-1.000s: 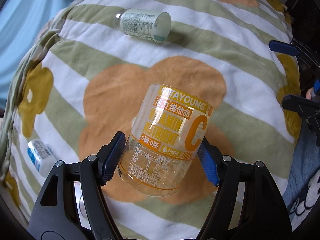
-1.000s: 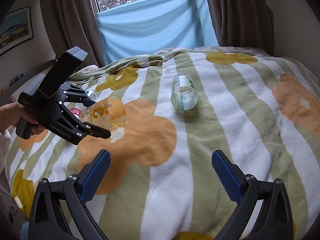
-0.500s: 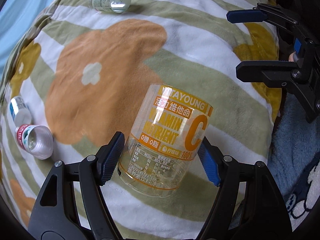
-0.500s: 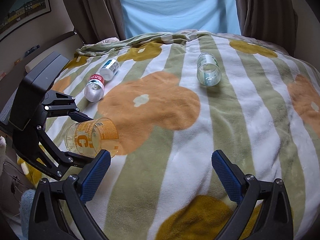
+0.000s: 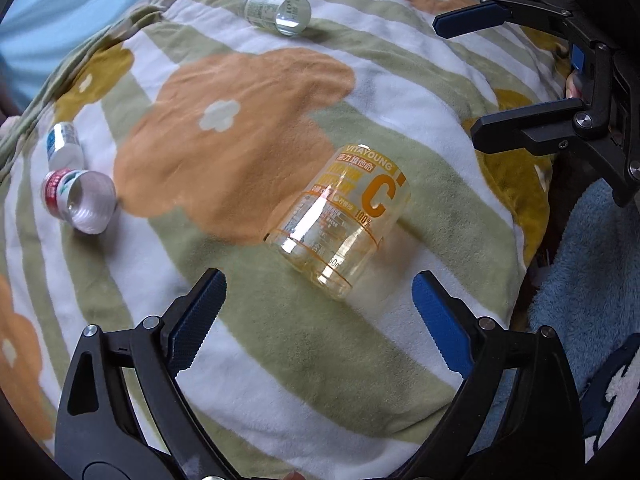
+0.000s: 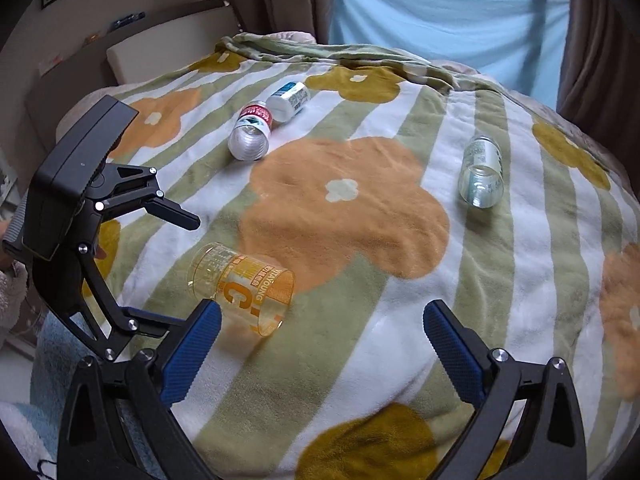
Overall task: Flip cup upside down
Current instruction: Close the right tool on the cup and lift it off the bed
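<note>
A clear cup (image 5: 345, 222) with orange print and a big "C" rests mouth-down and tilted on the striped blanket; it also shows in the right wrist view (image 6: 244, 286). My left gripper (image 5: 318, 316) is open and empty, just behind the cup and apart from it; it shows from the side in the right wrist view (image 6: 176, 272). My right gripper (image 6: 320, 344) is open and empty above the blanket, right of the cup. It shows in the left wrist view (image 5: 464, 80) at the upper right.
A clear jar (image 6: 481, 172) lies on its side at the far right of the flowered blanket (image 6: 380, 320). A red-labelled bottle (image 6: 251, 130) and a white bottle (image 6: 289, 99) lie at the far left. A blue fleece (image 5: 576, 280) lies past the bed edge.
My left gripper has opened and let go of the cup, which now rests tilted on the blanket. The gripper has drawn back from it. The right gripper stays open.
</note>
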A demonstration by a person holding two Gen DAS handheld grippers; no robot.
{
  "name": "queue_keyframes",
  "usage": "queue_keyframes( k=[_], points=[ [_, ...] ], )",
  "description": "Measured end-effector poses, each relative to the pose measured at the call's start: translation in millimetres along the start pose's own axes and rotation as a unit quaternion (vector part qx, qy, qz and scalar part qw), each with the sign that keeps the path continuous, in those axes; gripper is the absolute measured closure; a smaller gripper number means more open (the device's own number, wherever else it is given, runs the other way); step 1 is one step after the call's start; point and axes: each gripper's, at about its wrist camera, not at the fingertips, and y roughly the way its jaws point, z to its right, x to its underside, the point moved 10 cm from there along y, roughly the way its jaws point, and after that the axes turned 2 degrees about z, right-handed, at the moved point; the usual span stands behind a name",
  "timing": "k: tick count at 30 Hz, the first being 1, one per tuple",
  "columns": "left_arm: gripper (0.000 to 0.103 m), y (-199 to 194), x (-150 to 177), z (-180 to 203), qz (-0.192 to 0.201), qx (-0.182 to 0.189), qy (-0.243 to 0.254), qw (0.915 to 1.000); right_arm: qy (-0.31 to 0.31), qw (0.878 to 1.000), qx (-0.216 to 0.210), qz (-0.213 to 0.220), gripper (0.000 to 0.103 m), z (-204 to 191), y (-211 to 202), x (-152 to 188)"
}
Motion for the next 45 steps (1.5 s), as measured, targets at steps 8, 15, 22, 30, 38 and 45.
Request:
queue_keyframes(
  k=[8, 15, 22, 30, 38, 45],
  points=[
    [0.009, -26.7, 37.7, -19.5, 0.052, 0.011, -0.178, 0.9826, -0.276, 0.941, -0.076, -0.182, 0.002, -63.5, 41.4, -3.4],
    [0.009, -35.8, 74.4, -33.4, 0.083, 0.007, -0.295, 0.9519, -0.408, 0.857, -0.092, -0.301, 0.006, -96.5, 79.3, 12.1],
    [0.009, -41.6, 88.5, -36.7, 0.098, 0.018, -0.334, 0.9374, -0.437, 0.810, -0.074, -0.383, 0.041, -105.8, 117.8, 35.9],
    [0.009, -54.4, 84.2, -44.5, 0.121, 0.023, -0.339, 0.9327, -0.235, 0.881, -0.059, -0.407, 0.042, -83.2, 132.0, 6.4],
    [0.009, -62.7, 82.3, -42.4, 0.138, 0.035, -0.342, 0.9290, 0.021, 0.902, -0.002, -0.431, 0.041, -28.0, 150.0, 0.3],
    [0.009, -66.7, 86.1, -43.0, 0.144, 0.041, -0.345, 0.9265, -0.037, 0.878, 0.028, -0.476, 0.037, -33.1, 162.5, 7.3]
  ],
)
